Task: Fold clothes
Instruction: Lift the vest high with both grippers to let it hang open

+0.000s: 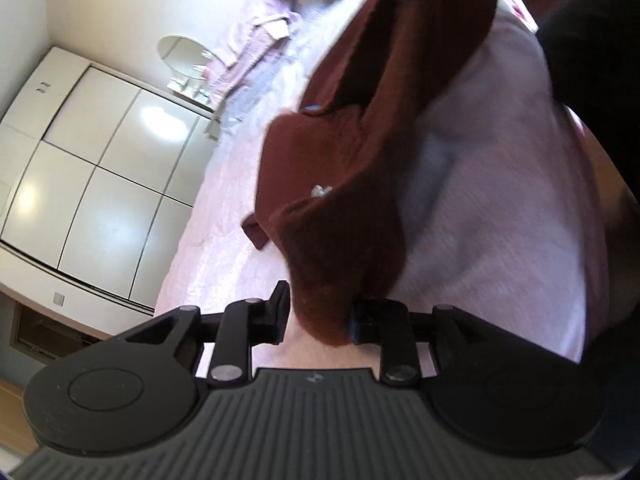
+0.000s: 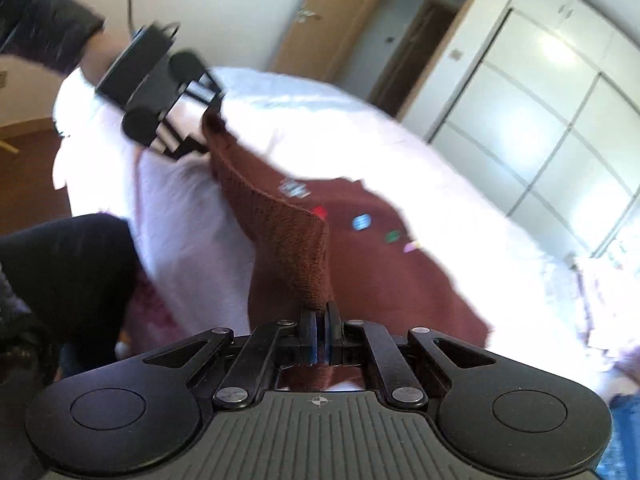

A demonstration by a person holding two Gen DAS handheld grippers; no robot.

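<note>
Looking along the left gripper [image 1: 320,316], a white wardrobe [image 1: 100,168] with glossy panel doors fills the far left, a round mirror [image 1: 184,54] stands beyond it, and a pale pink garment [image 1: 256,52] lies crumpled at the far end of the pink-covered bed [image 1: 500,200]; a dark sleeve [image 1: 592,48] crowds the right edge. A maroon sweater [image 1: 340,200] hangs over the bed, and the left gripper's two fingers are pinched on a bunched fold of it at the near end, the cloth running up and away to the far right. From the right wrist view, the right gripper [image 2: 319,334] has its pads pressed together on a ribbed edge of the maroon sweater [image 2: 380,264], whose body spreads across the bed [image 2: 460,200] with small coloured patches showing. The left gripper [image 2: 200,136] appears at far left, gripping the other end of the same ribbed edge, blurred. A wooden door [image 2: 344,12] and the wardrobe [image 2: 560,112] stand behind; a dark trouser leg [image 2: 68,272] sits near left.
</note>
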